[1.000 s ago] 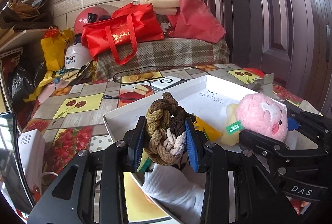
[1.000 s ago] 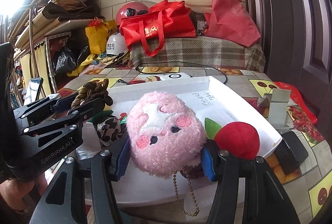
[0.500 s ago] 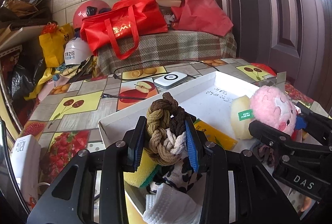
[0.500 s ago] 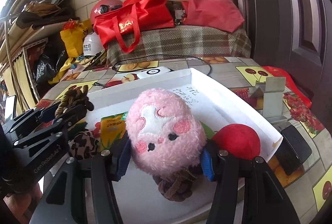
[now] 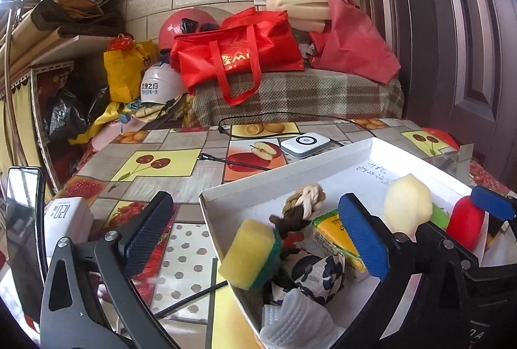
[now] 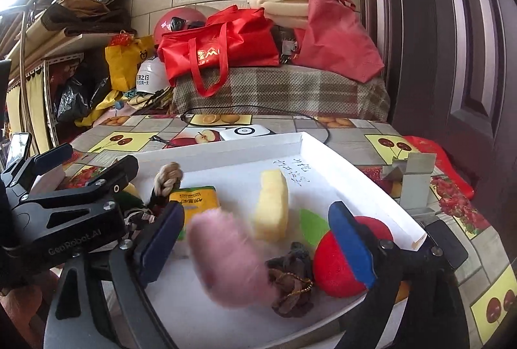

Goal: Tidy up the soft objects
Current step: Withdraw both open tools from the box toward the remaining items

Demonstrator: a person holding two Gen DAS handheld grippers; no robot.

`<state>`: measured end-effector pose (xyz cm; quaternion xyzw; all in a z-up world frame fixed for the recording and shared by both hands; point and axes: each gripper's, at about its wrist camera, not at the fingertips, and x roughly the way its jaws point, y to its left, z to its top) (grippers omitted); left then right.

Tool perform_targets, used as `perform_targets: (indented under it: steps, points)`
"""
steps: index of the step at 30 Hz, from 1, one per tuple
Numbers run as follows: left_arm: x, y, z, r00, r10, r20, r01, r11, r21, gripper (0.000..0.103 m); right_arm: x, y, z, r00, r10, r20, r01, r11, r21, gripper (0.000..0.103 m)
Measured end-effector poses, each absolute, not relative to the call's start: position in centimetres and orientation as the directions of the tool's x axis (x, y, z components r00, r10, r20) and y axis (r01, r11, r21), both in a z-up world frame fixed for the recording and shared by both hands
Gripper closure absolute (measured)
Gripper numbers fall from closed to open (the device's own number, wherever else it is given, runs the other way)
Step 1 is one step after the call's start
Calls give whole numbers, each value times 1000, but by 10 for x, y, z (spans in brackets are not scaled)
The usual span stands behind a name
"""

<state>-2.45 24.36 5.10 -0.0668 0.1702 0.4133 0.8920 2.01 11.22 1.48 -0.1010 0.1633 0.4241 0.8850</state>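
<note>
A white tray [image 5: 290, 174] holds several soft things. My left gripper [image 5: 255, 234] is open and its jaws are still opening. The braided brown and cream rope [image 5: 302, 203] lies loose in the tray beyond the fingers, behind a yellow sponge [image 5: 248, 252]. My right gripper [image 6: 255, 247] is open too, with its jaws also opening. The pink plush [image 6: 229, 258] is a blur between them, with neither pad pressing on it, low over the tray floor [image 6: 323, 184]. Beside it lie a red ball [image 6: 339, 268], a pale foam piece [image 6: 271, 207] and a brown scrunchie [image 6: 290, 284].
A yellow packet [image 5: 336, 239], a spotted cloth [image 5: 316, 271] and a white cloth [image 5: 297, 323] fill the tray's near corner. On the fruit-print tablecloth lie a white device [image 5: 305, 140], a black cable [image 5: 239, 160] and a grey bracket [image 6: 416, 181]. Red bags [image 5: 239, 55] sit behind.
Both grippers have opened wide. The braided rope has left the left gripper's pads and lies in the tray. The pink plush has slipped from the right gripper's pads and is dropping.
</note>
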Motion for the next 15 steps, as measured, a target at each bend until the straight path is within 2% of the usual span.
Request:
perform_targets:
  steps: [3, 15]
  points:
    - [-25, 244, 51, 601, 713, -361, -760, 650, 19, 0, 19, 112, 15, 596, 716, -365, -779, 625, -47, 0]
    - [-31, 238, 52, 610, 723, -324, -761, 648, 14, 0, 8, 105, 16, 628, 716, -306, -765, 640, -73, 0]
